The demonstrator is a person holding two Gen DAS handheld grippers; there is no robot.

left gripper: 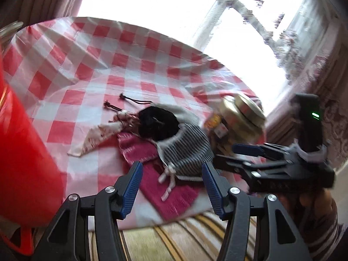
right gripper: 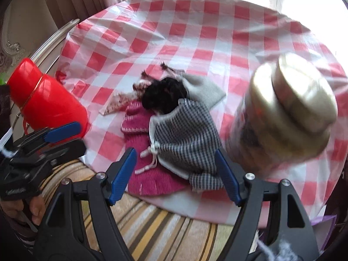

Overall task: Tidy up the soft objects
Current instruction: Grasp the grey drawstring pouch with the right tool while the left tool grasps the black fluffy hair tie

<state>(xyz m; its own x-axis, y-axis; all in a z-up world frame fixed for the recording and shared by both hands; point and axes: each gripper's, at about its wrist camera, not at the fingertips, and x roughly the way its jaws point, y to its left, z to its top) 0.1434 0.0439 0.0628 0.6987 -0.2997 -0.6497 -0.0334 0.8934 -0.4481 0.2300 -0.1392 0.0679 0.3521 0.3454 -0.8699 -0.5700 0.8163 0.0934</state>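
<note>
Red-checked tablecloth (right gripper: 195,32) carries your heap of soft pouches (right gripper: 174,117) near the table's front edge, between the red flask (right gripper: 47,102) and gold-lidded jar (right gripper: 289,117). Both left gripper (left gripper: 171,187) and right gripper (right gripper: 176,171) hang open and empty; pinch only the striped pouch (right gripper: 184,139) on top, clear of the jar.
</note>
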